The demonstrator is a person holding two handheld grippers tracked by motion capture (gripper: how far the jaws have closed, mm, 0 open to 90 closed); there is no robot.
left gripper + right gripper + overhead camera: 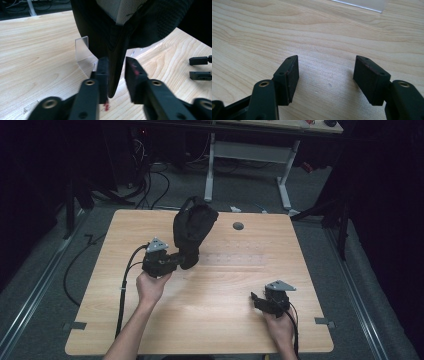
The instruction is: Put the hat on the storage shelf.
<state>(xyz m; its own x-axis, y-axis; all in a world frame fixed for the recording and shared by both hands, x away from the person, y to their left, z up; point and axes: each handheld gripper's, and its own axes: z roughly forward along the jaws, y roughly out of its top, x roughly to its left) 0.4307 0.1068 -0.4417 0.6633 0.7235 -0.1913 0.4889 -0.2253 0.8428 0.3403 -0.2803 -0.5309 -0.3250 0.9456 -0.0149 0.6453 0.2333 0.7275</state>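
Observation:
A black cap (192, 227) with a pale mesh lining (100, 30) stands tilted on a clear plastic stand (82, 50) at the far middle of the wooden table (225, 315). My left gripper (184, 260) reaches its lower edge from the left. In the left gripper view the cap's thin brim hangs between the jaws of my left gripper (116, 75); the left pad is close against it and a gap shows on the right side. My right gripper (255, 299) rests at the near right, its jaws wide apart over bare wood (327, 75) with nothing between them.
A round grey grommet (238, 226) sits in the table's far side. Behind the table are a white-legged desk (247, 155) and cables on the floor (150, 185). A strip of clear plastic (362, 3) lies at the top of the right gripper view.

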